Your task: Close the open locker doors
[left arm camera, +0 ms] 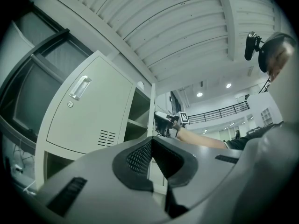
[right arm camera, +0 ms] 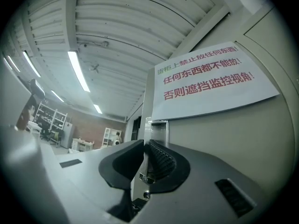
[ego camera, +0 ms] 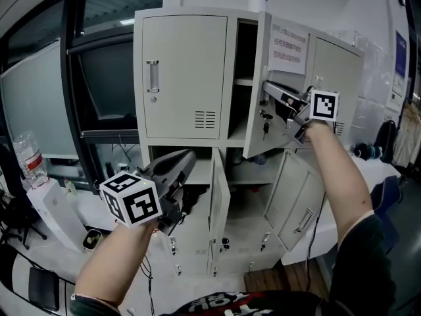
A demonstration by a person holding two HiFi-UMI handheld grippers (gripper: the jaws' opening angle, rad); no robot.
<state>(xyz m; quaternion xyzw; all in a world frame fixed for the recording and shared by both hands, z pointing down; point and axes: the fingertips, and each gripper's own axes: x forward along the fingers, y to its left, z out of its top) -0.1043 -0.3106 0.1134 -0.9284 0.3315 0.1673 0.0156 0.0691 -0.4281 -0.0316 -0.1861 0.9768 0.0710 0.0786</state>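
The right gripper (right arm camera: 145, 146) clamps the free edge of the upper door (right arm camera: 233, 125), swung open at the locker cabinet's (ego camera: 184, 64) top middle. The left gripper (left arm camera: 150, 143), jaws together and empty, hovers before the cabinet's lower-left compartment.

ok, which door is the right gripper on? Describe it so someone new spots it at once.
Find the pale locker cabinet and look at its top row. Right of the shut left door, one door stands swung out, its edge pinched in the right gripper. It is the only one with a white notice in red print.
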